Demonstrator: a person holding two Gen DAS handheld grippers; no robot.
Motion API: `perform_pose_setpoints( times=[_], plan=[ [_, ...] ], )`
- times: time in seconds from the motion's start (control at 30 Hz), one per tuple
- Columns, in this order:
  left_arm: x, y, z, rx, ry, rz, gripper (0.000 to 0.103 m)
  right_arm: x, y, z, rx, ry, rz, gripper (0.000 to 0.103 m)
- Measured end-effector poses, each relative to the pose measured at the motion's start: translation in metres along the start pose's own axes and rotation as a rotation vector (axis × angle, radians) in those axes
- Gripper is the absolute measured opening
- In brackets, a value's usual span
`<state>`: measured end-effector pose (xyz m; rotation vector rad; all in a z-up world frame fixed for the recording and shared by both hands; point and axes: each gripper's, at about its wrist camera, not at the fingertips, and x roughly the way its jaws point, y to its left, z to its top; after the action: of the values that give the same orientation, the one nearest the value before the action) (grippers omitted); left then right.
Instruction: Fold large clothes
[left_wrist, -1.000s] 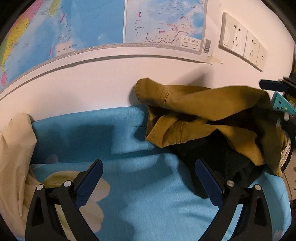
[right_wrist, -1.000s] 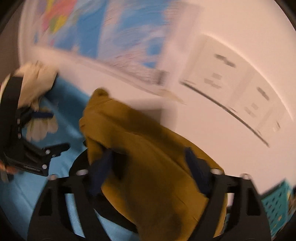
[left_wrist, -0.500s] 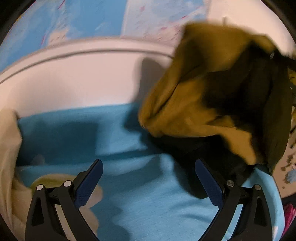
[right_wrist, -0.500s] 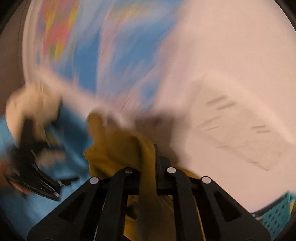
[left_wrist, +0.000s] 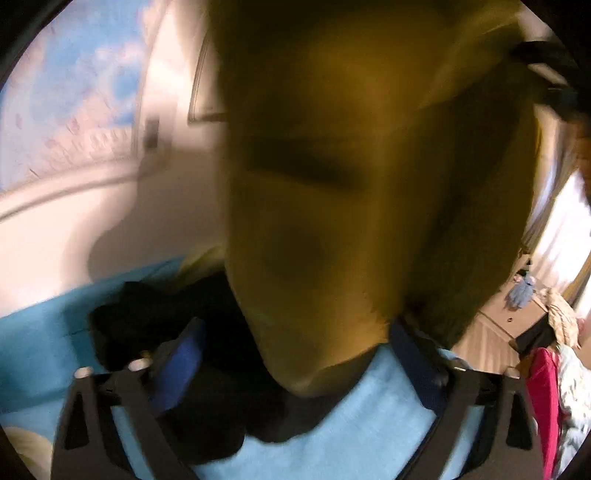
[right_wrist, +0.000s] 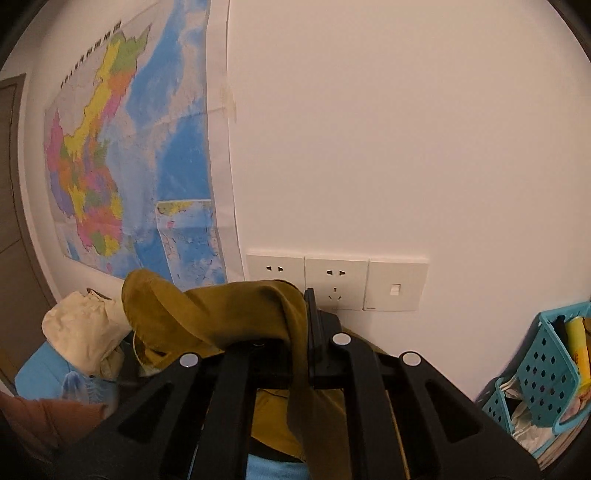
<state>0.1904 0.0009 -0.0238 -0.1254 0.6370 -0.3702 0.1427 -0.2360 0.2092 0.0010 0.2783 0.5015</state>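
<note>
Gripping one mustard jacket: right tool clamped | left tool spread wide, holding nothing

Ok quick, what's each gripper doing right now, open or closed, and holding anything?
Left gripper: open, holding nothing; the jacket hangs in front of it.
Right gripper: closed on the jacket.

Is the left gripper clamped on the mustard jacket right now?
No. The left gripper is open, its blue pads spread wide, and the mustard jacket hangs between them, clamped only by the right gripper.
</note>
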Motion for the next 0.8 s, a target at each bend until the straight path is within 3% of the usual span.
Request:
perform_pose_setpoints(
  times=[0.03,0.07,0.1,0.2,0.23,0.33,0.47,0.6,0.8],
  plan=[
    [0.009,0.004,0.004,-0.019,0.024,-0.004,0.025,-0.008,-0.003,0.000,0.005,-0.010,-0.011,0.005],
    [0.018,0.012,0.009,-0.061,0.061,-0.014,0.003,-0.019,-0.008,0.001,0.008,-0.024,-0.024,0.005],
    [0.019,0.018,0.016,-0.104,0.062,-0.033,0.002,-0.025,-0.008,0.001,0.008,-0.034,-0.028,0.005],
    [-0.015,0.015,0.045,-0.112,-0.055,-0.090,0.002,-0.063,-0.011,0.009,-0.006,-0.080,-0.071,0.004],
    [-0.028,0.008,0.056,-0.099,-0.088,-0.121,0.002,-0.083,-0.009,0.016,-0.003,-0.116,-0.071,0.004],
    [-0.075,-0.028,0.090,0.003,-0.198,-0.108,0.002,-0.148,0.008,0.040,-0.038,-0.248,-0.046,0.004],
    [-0.172,-0.045,0.129,0.017,-0.411,-0.150,0.001,-0.231,0.039,0.065,-0.102,-0.384,-0.041,0.004],
    [-0.258,-0.064,0.136,0.080,-0.501,-0.097,0.001,-0.291,0.069,0.068,-0.127,-0.417,-0.014,0.004],
    [-0.397,-0.094,0.093,0.123,-0.607,0.080,0.002,-0.338,0.110,0.037,-0.141,-0.442,0.118,0.004]
  ],
)
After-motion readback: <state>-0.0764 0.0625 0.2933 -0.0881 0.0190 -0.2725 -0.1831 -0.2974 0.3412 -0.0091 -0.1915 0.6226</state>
